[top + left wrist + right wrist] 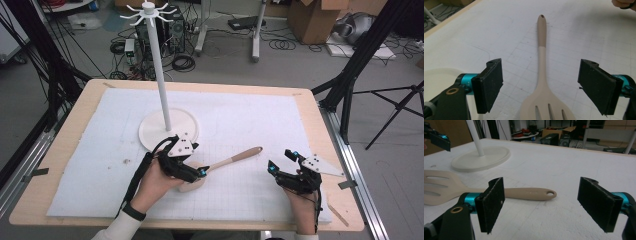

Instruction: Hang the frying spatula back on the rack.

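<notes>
A beige slotted spatula (235, 159) lies flat on the white mat, handle pointing to the far right. My left gripper (199, 172) hovers open above the spatula's head. In the left gripper view the spatula (541, 62) runs up the middle between the two black pads (487, 85), touching neither. My right gripper (282, 161) stands open to the right of the handle's end, nothing in it. In the right gripper view the handle (529, 193), with a hole at its end, lies a little beyond the open jaws.
A white hook stand (161, 75) rises from a round base (150, 131) just behind the left gripper; its base (481, 158) also appears in the right gripper view. The gridded white mat (240, 115) covers a wooden table (75, 110). Cables and boxes lie on the floor beyond.
</notes>
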A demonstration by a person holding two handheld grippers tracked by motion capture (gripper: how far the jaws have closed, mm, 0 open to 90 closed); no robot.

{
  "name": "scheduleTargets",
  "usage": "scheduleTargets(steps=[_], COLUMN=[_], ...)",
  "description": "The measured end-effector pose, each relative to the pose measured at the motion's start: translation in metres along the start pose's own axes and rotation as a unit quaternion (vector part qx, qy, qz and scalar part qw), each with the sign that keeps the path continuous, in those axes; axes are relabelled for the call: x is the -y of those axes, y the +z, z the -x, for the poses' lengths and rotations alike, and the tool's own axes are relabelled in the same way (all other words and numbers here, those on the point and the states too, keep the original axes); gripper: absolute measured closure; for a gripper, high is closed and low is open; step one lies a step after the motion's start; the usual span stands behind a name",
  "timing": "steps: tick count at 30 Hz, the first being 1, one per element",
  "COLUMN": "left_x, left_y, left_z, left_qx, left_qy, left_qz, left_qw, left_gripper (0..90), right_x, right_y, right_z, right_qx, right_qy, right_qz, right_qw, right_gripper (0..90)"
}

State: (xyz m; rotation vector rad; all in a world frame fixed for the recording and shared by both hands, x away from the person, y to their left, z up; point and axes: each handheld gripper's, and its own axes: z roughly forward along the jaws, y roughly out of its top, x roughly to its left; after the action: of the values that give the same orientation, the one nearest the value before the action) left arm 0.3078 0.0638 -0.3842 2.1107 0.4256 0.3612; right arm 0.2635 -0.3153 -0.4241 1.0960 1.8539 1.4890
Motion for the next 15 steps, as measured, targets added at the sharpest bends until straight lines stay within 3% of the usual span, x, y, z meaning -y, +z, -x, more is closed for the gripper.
scheduleTargets(steps=[8,12,15], left_x=[-0.011,-0.018,-0.022], left_y=[0.023,0.034,0.042], left_z=[0.006,0.01,0.013], left_qx=[0.006,0.005,0.004], left_qy=[0.004,0.016,0.012], left_qz=[-0.032,-0.053,-0.067], left_qw=[0.9995,0.9984,0.9977], left_gripper=[22.4,26.0,28.1], right_x=[0.0,0.0,0.001], right_y=[-0.001,-0.003,-0.003], right_z=[0.002,0.004,0.006], right_qx=[0.002,0.002,0.005], right_qy=[0.004,0.011,0.013], right_qz=[0.003,0.004,0.005], right_qw=[1.0,0.9999,0.9999], right_gripper=[20.5,20.4,20.5])
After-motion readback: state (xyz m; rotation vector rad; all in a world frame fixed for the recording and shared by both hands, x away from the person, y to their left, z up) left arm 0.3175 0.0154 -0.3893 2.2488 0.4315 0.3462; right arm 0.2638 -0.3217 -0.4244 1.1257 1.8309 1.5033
